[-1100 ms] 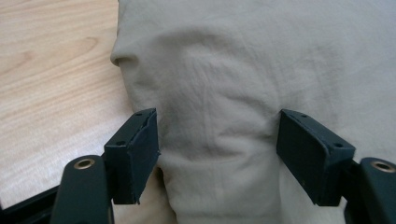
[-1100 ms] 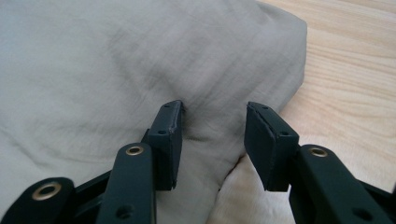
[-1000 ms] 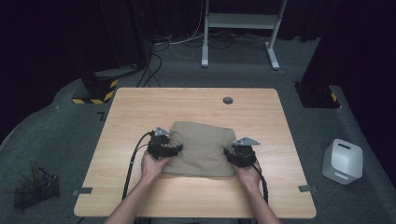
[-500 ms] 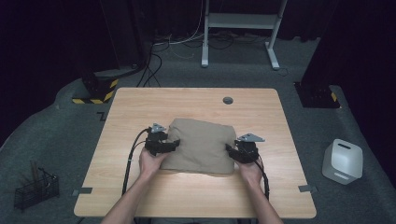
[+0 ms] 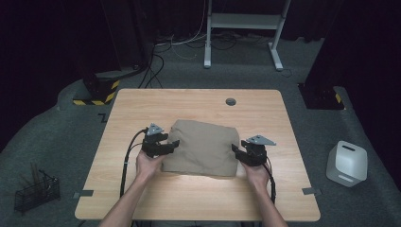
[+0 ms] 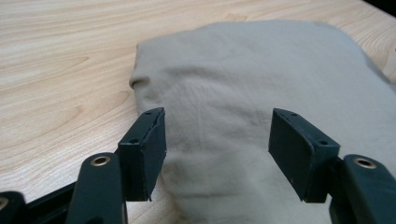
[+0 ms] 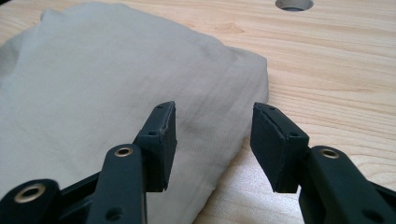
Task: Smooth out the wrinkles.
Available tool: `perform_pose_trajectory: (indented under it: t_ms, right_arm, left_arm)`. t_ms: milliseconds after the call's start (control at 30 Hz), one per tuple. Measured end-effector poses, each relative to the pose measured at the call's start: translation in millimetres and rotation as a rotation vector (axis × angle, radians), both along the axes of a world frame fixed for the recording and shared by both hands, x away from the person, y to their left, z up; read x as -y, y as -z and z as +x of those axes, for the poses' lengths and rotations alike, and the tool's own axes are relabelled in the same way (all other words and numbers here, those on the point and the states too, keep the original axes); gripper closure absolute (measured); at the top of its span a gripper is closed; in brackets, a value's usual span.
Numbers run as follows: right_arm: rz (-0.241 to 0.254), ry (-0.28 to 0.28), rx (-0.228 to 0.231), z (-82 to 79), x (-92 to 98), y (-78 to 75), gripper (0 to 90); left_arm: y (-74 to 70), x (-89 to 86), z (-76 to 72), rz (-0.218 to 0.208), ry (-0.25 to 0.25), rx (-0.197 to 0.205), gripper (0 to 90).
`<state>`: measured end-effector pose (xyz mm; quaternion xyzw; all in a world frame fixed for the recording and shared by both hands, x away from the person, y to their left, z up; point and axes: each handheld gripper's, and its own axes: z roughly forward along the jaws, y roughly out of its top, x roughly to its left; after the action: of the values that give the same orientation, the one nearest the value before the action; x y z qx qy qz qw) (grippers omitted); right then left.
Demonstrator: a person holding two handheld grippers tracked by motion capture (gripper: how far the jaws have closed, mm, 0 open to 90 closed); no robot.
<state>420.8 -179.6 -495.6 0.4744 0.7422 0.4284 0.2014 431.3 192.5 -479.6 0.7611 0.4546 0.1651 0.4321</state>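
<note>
hovering with both sets of jaws parted and nothing pinched, i have my left gripper [image 5: 176,143] at the left edge of the folded cloth [image 5: 203,147] and my right gripper [image 5: 235,149] at its right edge. my left pads [image 6: 148,149] have just been closing a little with the cloth below and beyond them, not pressed between them; my right pads [image 7: 161,140] have just been opening, and there too the fabric lies under the gap, free.

the risk i see from here is a shallow bite. if i clamp now, each side may catch only the top layer, and the fold would peel open when lifted. the right jaws straddle the cloth's corner [image 7: 254,79], one pad over fabric and one over bare wood, so a careless close could nip just the very rim and let it slip out. uneven lifting between my two hands would also skew the stack.

the cloth is tan, thick, folded into a soft rounded rectangle with faint creases, puffed at its left edge [image 6: 140,74]. it lies flat near the middle of the wooden table [image 5: 142,104], slightly toward my side, with the round cable hole [image 5: 231,101] well beyond it.
</note>
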Motion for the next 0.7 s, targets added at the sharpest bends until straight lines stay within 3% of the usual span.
perform_pose_trajectory:
  t_ms: [167, 467, 700]
  right_arm:
    - [-0.002, 0.015, 0.006, -3.8, 3.6, -3.6, 50.5]
    - [0.001, 0.019, 0.024, -10.2, 13.2, -8.1, 50.5]
    - [0.012, 0.021, 0.033, -13.3, 19.3, -11.6, 49.8]
  left_arm:
    - [-4.0, -0.7, -4.5, 0.018, 0.019, 0.016, 36.7]
    - [-6.2, -13.8, -10.6, -0.032, -0.007, -0.009, 38.8]
    - [-9.6, -24.4, -16.0, -0.049, -0.037, 0.006, 39.8]
